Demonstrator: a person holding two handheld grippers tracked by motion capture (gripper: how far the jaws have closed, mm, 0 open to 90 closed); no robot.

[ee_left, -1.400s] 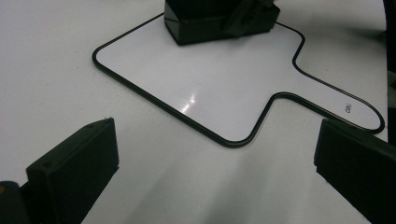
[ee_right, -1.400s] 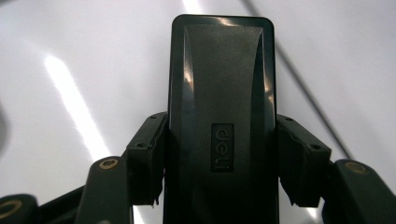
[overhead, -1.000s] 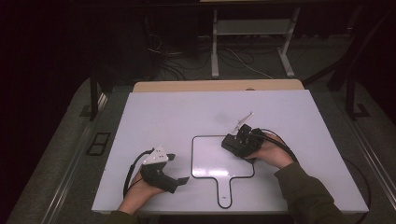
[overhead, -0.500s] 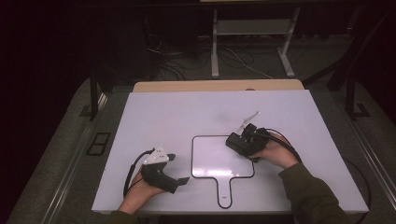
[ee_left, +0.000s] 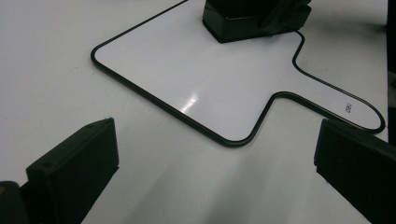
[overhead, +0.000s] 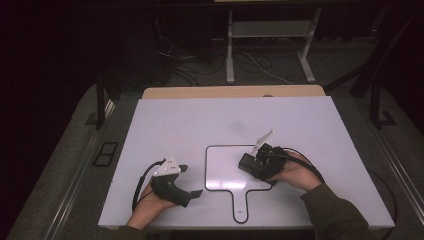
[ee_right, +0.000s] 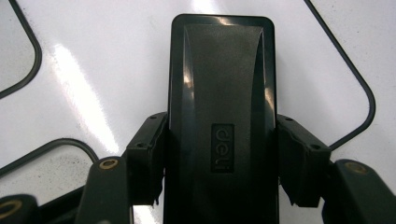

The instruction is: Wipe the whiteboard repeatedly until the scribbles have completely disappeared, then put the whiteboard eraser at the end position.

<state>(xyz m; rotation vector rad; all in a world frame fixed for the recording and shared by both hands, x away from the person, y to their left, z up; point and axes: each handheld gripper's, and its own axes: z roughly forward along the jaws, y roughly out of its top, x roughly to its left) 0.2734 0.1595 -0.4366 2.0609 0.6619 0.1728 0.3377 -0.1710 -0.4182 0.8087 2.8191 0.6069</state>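
Observation:
A paddle-shaped whiteboard (overhead: 225,172) with a black rim and a short handle lies flat on the white table (overhead: 200,125). On the board's right part rests a black "deli" eraser (ee_right: 222,93), with my right gripper (overhead: 260,162) shut on its two long sides. The eraser (overhead: 247,164) points left across the board. My left gripper (overhead: 191,181) rests on the table just left of the board, open with nothing between its jaws. In the left gripper view the whiteboard (ee_left: 196,70) lies ahead, with the eraser (ee_left: 243,18) at its far end.
A wooden strip (overhead: 230,92) runs along the table's far edge. Beyond it, on the dark floor, stand a metal frame (overhead: 270,30) and loose cables (overhead: 250,65). Cables trail from both grippers toward the near edge.
My right gripper has slid the eraser a little toward the near side of the whiteboard. The left gripper has stayed put.

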